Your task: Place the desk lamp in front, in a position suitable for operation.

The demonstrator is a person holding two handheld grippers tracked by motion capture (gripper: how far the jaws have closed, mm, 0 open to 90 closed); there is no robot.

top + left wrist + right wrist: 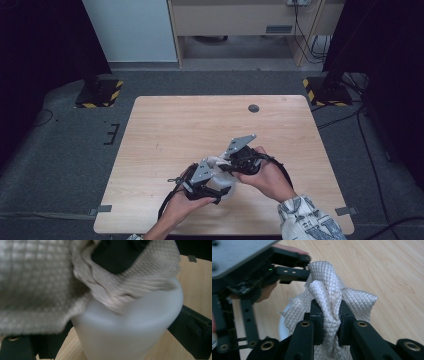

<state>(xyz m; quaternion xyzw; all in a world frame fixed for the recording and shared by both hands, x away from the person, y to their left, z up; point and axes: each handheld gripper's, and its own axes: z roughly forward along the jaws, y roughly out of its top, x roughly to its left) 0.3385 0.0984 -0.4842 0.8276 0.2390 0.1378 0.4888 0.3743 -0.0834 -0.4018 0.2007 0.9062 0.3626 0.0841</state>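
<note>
Grey carpet surrounds a pale wooden table [165,125], with a cabinet, hanging cables and two hazard-striped stand bases [99,93] at the far side; none of these lies near the work. On the table, apart from the work, is a small dark round spot [254,108] near the far edge, well away from the hands.

Work in hand: wiping or stuffing a white plastic bottle [130,327] with a beige waffle-weave cloth [329,297]. Both are held above the near middle of the table, between the two hands.

Left gripper [202,187]: its black jaws stand on either side of the bottle's body and appear closed on it, steadying it.

Right gripper [328,322]: jaws clamped tight on a bunched fold of the cloth, the loose end spilling over the bottle's shoulder and top.

Progress, as judged: cloth and bottle are both in grip and already in contact, so the pick-up phase is done; the cloth's working over or into the bottle appears under way, and setting both things down remains.

Obstruction: the two grippers crowd each other closely, the left one's frame just beside the cloth, and the cloth hides the bottle's mouth.
</note>
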